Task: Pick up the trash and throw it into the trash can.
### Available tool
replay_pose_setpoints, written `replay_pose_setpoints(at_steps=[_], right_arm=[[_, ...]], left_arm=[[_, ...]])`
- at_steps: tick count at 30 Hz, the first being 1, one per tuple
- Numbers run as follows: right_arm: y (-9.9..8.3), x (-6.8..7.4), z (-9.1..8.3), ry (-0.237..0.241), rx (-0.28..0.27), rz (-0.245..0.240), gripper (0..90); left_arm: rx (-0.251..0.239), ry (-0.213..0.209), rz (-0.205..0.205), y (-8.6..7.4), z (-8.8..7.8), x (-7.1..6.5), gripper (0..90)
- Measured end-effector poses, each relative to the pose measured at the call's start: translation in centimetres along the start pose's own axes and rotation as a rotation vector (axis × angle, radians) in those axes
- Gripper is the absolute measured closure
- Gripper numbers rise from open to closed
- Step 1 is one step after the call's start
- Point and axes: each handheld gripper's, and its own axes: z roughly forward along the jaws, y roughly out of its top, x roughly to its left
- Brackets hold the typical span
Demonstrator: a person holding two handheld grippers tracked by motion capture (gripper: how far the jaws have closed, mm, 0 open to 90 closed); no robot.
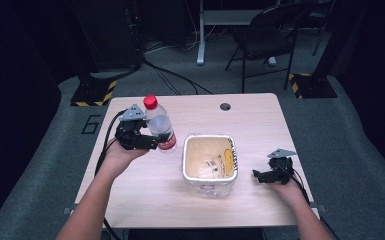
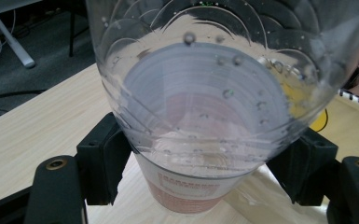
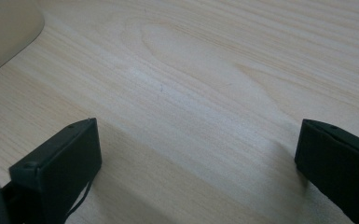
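Left gripper [image 1: 147, 136] has its black jaws clamped on both sides of the clear plastic bottle [image 1: 160, 127], red cap up, carried above the pale wood table [image 1: 140, 195] just left of the square tub [image 1: 210, 162]. Up close in the left gripper view, the ribbed, curved bottle [image 2: 205, 107] wall is beaded with droplets, its red-printed label low. The tub has a crinkled foil-like rim and sits near the table's middle. Right gripper [image 1: 265, 175] rests low by the right edge, jaws spread wide, holding nothing, over bare wood grain. Open table lies in front along the near edge.
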Motion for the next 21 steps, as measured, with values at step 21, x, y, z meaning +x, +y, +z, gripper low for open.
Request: replay_pose_setpoints(at_steps=[21], right_arm=[[0.0, 0.0, 0.0, 0.0, 0.0, 0.0, 0.0]], left_arm=[[-0.008, -0.057, 0.052, 2.4, 1.0, -1.8, 27.1]])
